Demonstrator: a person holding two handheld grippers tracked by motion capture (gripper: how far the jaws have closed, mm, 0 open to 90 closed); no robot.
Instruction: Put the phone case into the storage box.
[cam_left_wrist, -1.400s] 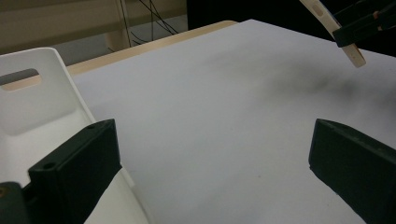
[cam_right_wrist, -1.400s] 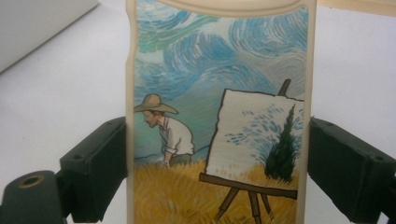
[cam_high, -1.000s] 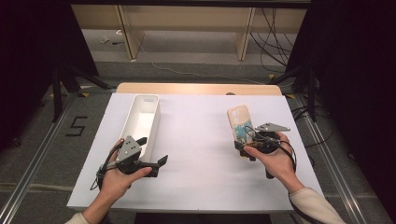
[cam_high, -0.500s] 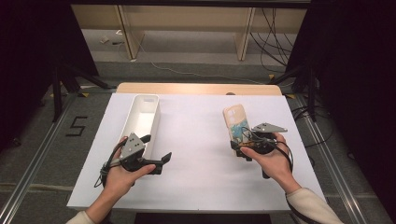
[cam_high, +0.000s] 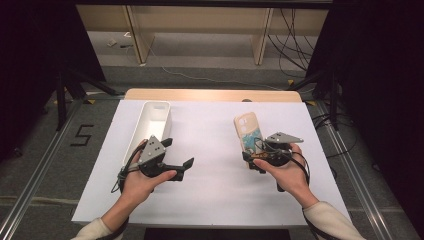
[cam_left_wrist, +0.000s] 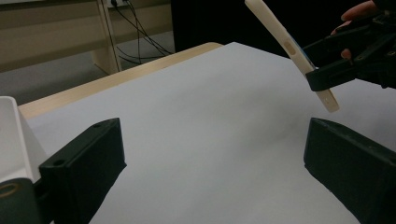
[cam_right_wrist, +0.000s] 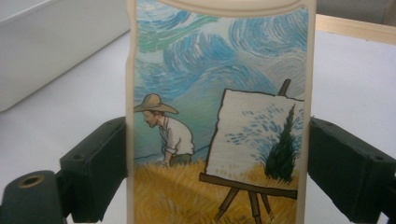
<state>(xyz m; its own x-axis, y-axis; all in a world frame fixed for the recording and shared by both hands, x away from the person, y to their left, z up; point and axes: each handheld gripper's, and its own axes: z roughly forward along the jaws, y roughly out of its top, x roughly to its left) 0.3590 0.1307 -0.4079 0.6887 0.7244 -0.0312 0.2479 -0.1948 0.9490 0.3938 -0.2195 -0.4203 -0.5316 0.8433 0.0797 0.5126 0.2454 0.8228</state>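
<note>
We work on a white table (cam_high: 210, 200) whose far edge shows a strip of bare wood; beyond it lie a grey floor with cables and the pale legs of a bench, and dark curtains close both sides. A floor mark reading 5 sits off the table's left edge.

Our right gripper (cam_high: 264, 156) clamps the phone case (cam_high: 248, 131) by its two long edges, near its lower end. In the right gripper view the jaws press both cream sides of the phone case (cam_right_wrist: 219, 116), its painted face towards the camera: a man in a straw hat, an easel, a swirling blue sky. In the left gripper view the phone case (cam_left_wrist: 285, 44) stands tilted and lifted off the sheet, its lower end clear of the surface.

Our left gripper (cam_high: 172, 159) rests low over the table, jaws spread wide with nothing between them. The white bin (cam_high: 150, 131) lies just beside it on the left, its long side running away from us.

Between the two grippers the sheet is bare, and the near edge in front of our forearms is free as well.
</note>
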